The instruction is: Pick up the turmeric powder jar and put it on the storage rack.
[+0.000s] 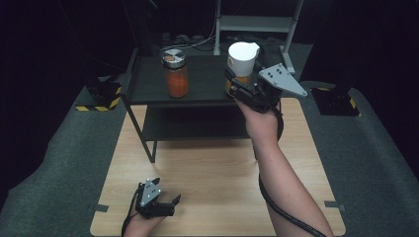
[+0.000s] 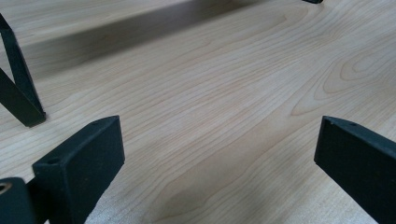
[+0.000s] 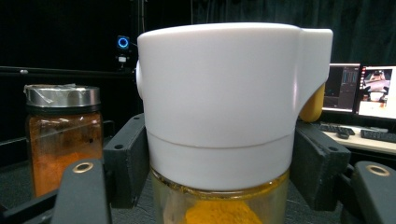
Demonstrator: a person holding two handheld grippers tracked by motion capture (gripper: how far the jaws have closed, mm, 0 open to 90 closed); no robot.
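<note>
The white-capped jar stands at the right end of the black shelf top, with the right claw closed on it. In the right gripper view the two jaws press the sides of the jar at the seam where the cap meets the glass body, which holds yellow powder.

Handling, as a judgement: glass body, rigid and breakable; smooth walls, so likely slippery under hard pads; moderate weight with powder filling. The present hold, just below the cap, suits a lift, since the wider cap acts as a stop against slipping downward. Avoid gripping the cap alone; it may turn or come off.

Orientation: the jar's long axis is vertical, cap up. A spout-like projection on the cap points to the right in the right gripper view.

The orange-filled jar with a metal lid stands left of the white-capped jar on the same shelf top, well apart.

The left claw rests on the wooden table in front of the shelf, jaws spread wide, holding nothing
</note>
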